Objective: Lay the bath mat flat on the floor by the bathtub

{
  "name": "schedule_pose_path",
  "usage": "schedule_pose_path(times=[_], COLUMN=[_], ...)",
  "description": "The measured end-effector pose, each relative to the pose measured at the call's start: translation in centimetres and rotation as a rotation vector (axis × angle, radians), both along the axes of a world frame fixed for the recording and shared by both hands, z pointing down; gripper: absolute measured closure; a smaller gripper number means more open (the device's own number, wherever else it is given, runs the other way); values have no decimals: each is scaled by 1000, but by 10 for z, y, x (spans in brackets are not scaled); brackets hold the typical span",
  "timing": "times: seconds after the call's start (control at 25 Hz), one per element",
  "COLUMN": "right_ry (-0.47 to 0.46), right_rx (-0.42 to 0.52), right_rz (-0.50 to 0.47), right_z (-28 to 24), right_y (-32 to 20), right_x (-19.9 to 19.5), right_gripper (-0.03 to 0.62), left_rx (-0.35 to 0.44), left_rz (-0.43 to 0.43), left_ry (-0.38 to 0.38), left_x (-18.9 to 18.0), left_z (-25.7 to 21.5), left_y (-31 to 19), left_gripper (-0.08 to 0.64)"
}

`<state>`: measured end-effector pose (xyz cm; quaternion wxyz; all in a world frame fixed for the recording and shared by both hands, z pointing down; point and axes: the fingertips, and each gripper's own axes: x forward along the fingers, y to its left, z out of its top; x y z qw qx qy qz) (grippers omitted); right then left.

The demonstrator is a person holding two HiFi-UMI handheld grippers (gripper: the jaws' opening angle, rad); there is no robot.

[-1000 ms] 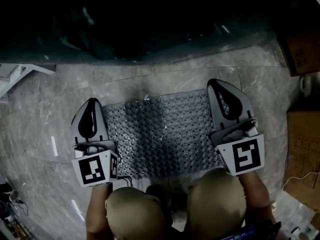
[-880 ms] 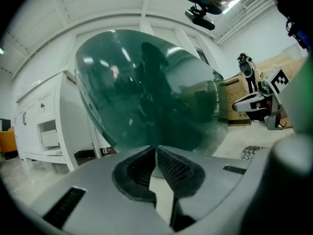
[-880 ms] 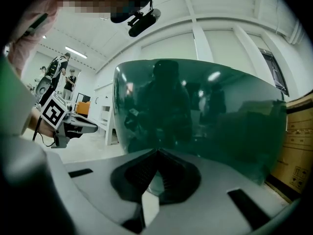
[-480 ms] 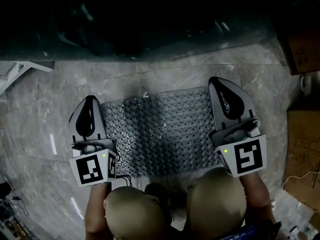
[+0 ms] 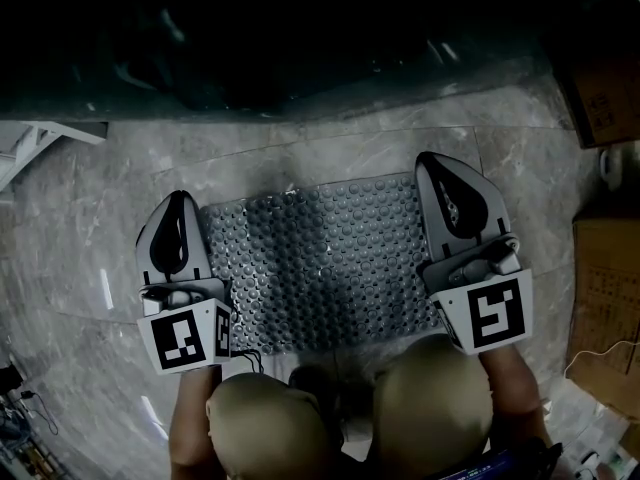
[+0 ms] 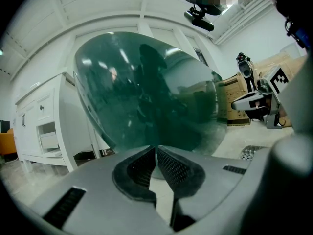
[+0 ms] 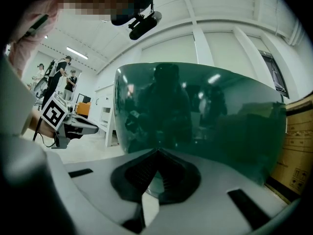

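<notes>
A grey bubble-textured bath mat lies spread on the marble floor, just in front of the dark green bathtub. My left gripper hovers at the mat's left edge, and my right gripper is over its right edge. In the left gripper view the left gripper has its jaws closed tip to tip with nothing between them, facing the bathtub; a corner of the mat shows low on the right. The right gripper is likewise shut and empty, pointing at the bathtub.
Cardboard boxes stand along the right. A white frame and a white cabinet are at the left beside the tub. The person's knees are at the mat's near edge. Cables lie at bottom left.
The left gripper has drifted slightly left, off the mat's left edge. The right gripper and the mat have hardly moved.
</notes>
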<state>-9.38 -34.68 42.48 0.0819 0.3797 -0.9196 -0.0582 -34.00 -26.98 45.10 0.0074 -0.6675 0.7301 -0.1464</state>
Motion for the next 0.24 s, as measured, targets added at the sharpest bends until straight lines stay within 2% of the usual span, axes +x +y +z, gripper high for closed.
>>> schedule_pose_path(times=[0.24], right_ry=[21], right_rx=[-1], right_rz=[-6], right_z=[1], right_y=[3], right_x=[3], right_gripper=[575], left_rx=[3], left_rz=[6], left_ry=[-13], left_x=[2], left_z=[-3], left_y=[2], left_gripper=[520])
